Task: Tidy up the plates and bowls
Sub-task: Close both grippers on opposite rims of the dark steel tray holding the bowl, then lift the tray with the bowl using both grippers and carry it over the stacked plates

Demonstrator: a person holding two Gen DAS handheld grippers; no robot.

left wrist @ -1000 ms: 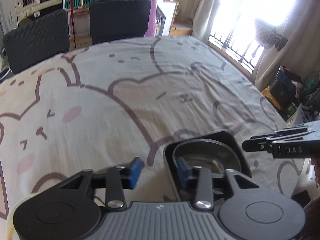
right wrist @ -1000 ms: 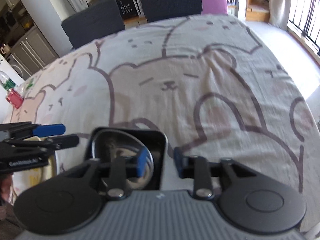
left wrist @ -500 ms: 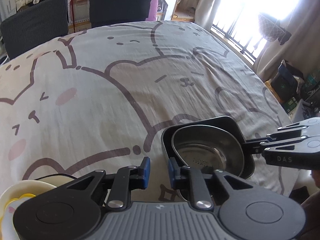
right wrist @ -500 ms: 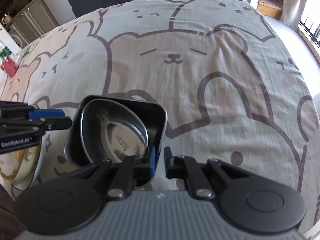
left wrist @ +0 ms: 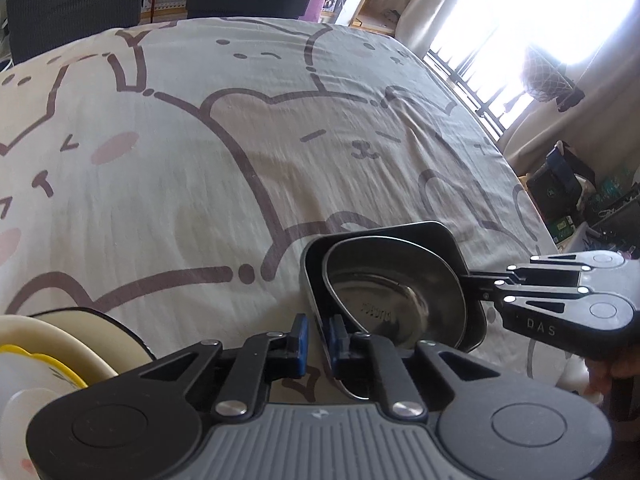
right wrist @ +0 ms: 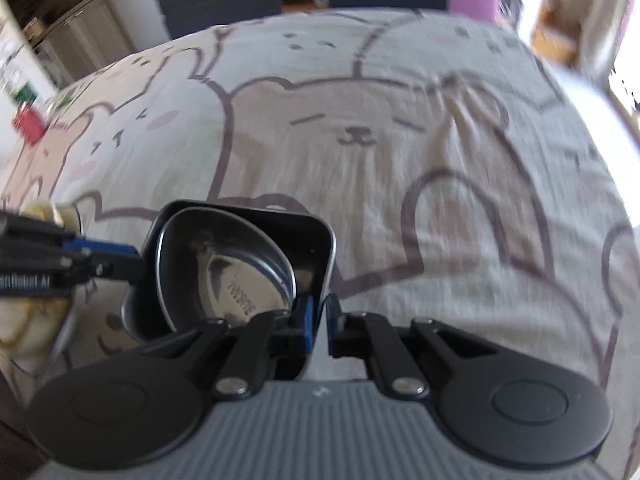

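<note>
Left wrist: left gripper [left wrist: 318, 338] newly clamps black tray [left wrist: 448, 240].

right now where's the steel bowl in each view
Left wrist: steel bowl sits lower right of centre, inside the black square dish, just beyond the left gripper.
Right wrist: steel bowl sits lower left of centre, in the same dish.
Shared landmark: the bear-print tablecloth.
</note>
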